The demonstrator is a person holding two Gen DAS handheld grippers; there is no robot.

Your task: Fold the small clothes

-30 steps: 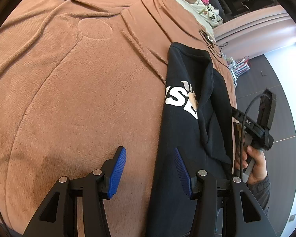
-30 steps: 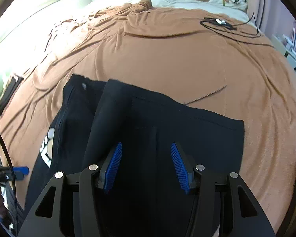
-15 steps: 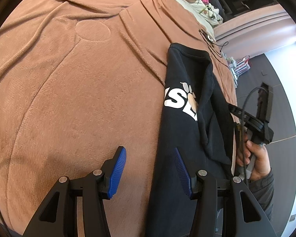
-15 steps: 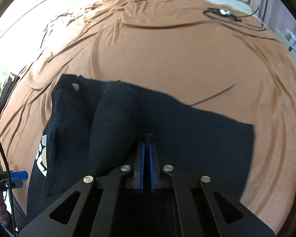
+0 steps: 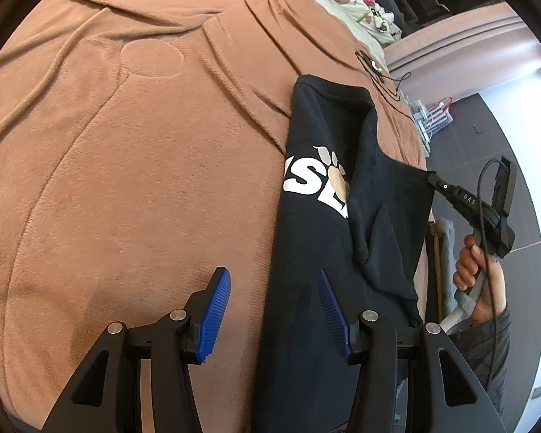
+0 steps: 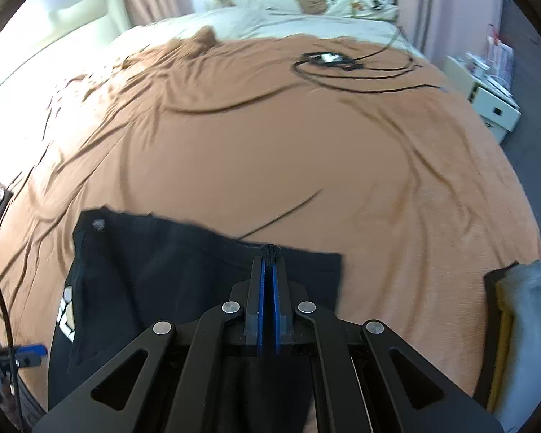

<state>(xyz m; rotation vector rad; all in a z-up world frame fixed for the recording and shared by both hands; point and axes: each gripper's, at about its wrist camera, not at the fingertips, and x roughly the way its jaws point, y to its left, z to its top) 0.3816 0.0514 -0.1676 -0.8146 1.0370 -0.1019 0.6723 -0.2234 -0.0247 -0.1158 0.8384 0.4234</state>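
I have the black shirt (image 5: 328,238) lying on the brown blanket (image 5: 133,166) of the bed, partly folded, a flap of it doubled over the printed white letters. From my left gripper (image 5: 274,310) its long axis runs straight ahead, away from the fingers, with the collar end at the far end and the near end passing under the right-hand finger. That gripper hovers about half open, its blue pads (image 5: 216,310) apart and gripping nothing; one pad sits over bare blanket, the other over the shirt's left edge. My right gripper (image 6: 269,252) has just snapped closed, its pads pressed together on a pinch of black cloth at the shirt's far edge, a small tuft poking up past the tips. From that side the shirt spreads leftward from the gripper. A hand (image 5: 476,270) grips the right handle. A black cable (image 6: 342,68) lies well ahead of the right gripper.
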